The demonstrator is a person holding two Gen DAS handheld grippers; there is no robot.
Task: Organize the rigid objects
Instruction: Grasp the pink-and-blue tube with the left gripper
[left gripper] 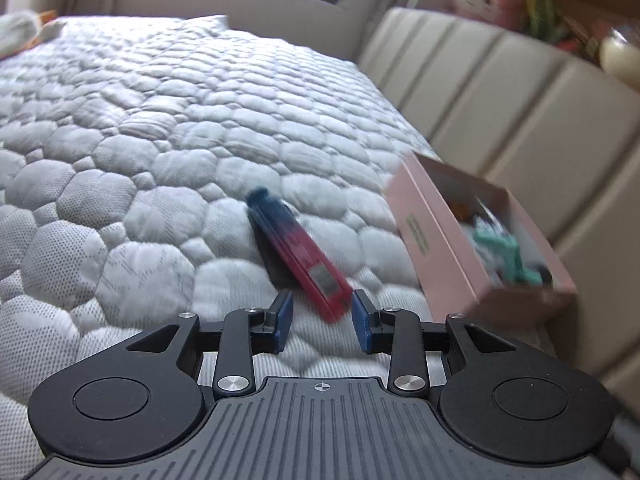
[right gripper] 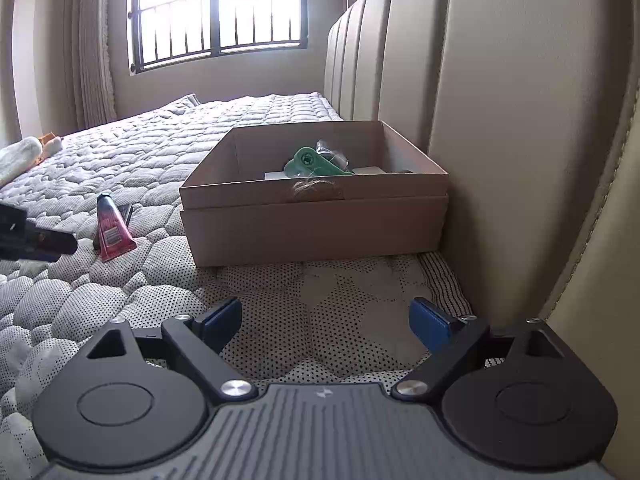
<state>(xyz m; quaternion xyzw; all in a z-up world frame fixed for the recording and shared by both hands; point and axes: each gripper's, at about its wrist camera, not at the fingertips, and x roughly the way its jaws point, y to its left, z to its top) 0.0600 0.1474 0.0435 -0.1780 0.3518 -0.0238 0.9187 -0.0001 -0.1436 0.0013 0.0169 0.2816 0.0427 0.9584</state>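
1. Lying flat on the mattress (left gripper: 140, 128) near its headboard edge: tube (left gripper: 298, 254), crimped end toward the left gripper (left gripper: 322, 322), just beside the box (left gripper: 432, 232).
2. Framing that crimped end with the left jaws narrowly parted, gripping nothing yet; likely lining up for a pinch across the flat end.
3. Hovering low with the right gripper (right gripper: 326, 322) spread wide and empty, facing the box, probably keeping clear.
4. Sitting open against the headboard (right gripper: 500, 120), already holding a green part (right gripper: 312, 164); likely the tube's destination.

we note a barred window (right gripper: 219, 12) blazing with daylight, beige walls, a quilted grey bed (right gripper: 132, 160), a padded cream headboard (right gripper: 500, 128).
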